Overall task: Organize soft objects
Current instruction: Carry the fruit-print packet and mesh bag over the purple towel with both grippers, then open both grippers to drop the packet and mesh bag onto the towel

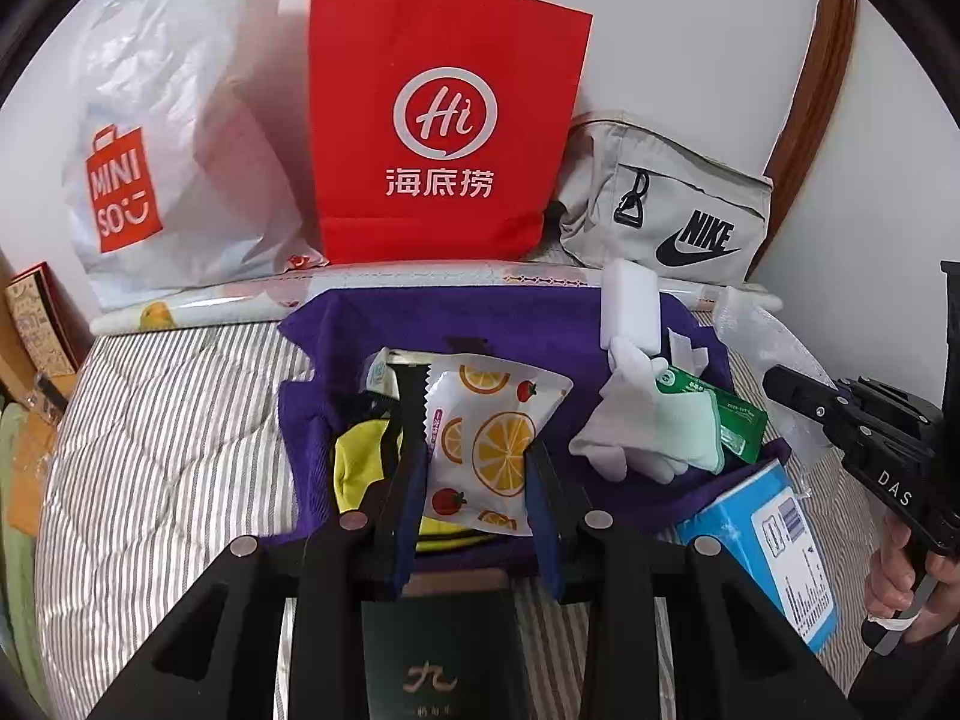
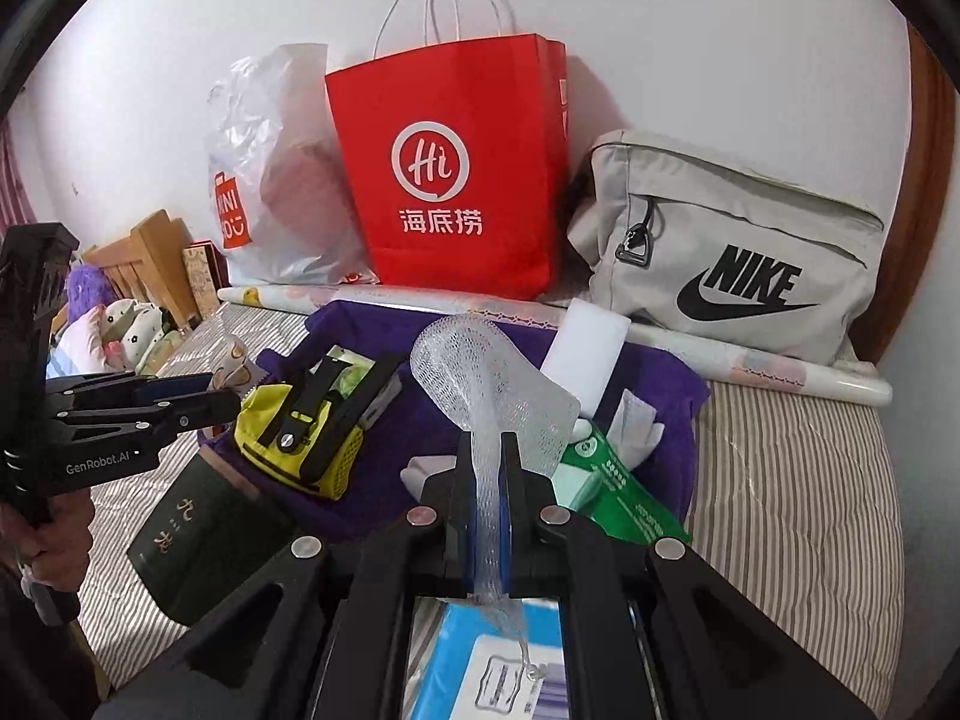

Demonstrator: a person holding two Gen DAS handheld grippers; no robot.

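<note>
Red paper bag [image 1: 444,120] showing white logo; purple cloth [image 1: 528,324] lying plain; bedsheet [image 1: 180,420] running grey-white stripes; pouch [image 1: 486,444] showing orange slices, strawberries on white; grey bag [image 2: 738,252] carrying black logo.

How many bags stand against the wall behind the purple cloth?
3: a white Miniso plastic bag on the left, a red Haidilao paper bag in the middle, a grey Nike bag on the right. Others may be hidden behind them.
</note>
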